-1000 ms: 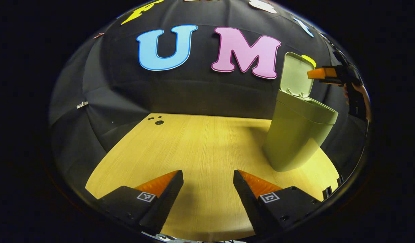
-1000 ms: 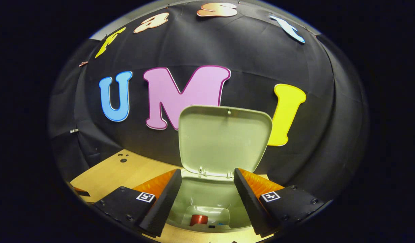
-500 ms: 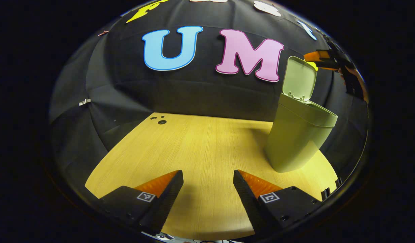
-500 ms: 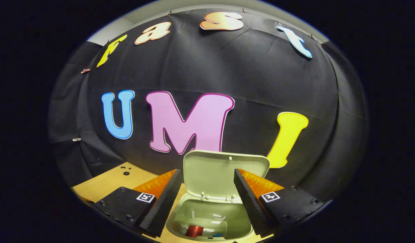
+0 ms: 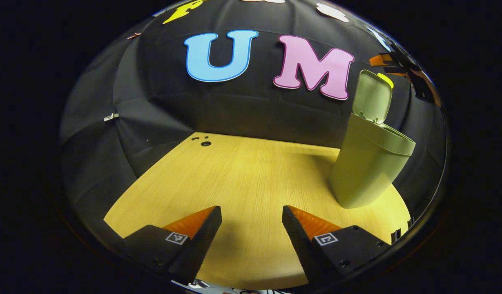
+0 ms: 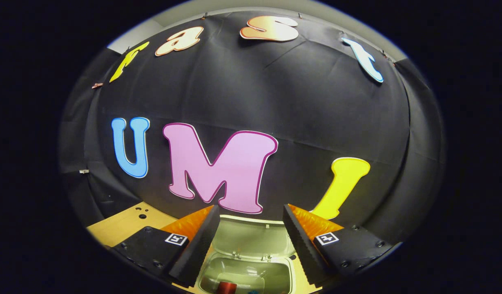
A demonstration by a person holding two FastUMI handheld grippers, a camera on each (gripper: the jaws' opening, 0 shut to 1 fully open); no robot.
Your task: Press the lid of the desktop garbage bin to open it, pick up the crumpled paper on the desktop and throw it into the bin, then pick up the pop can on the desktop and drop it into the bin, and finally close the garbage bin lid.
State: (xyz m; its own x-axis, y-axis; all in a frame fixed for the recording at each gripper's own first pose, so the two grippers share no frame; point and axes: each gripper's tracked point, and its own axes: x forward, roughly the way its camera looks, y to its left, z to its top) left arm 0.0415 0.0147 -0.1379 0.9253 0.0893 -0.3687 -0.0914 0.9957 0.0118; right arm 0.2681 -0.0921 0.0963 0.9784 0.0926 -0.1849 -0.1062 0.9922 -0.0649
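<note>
Since a second earlier the right gripper (image 6: 248,241) had risen above the open garbage bin (image 5: 371,163), its fingers apart and empty; the lid (image 5: 373,97) stood upright. Inside lay the red pop can (image 6: 225,287). Low over the wooden desktop (image 5: 242,175), the left gripper (image 5: 251,241) was likewise spread. No writing was legible on bin or can.

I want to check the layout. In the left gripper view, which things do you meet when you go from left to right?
Small holes in the tabletop → left gripper → green garbage bin with its raised lid → right gripper, above the lid.
</note>
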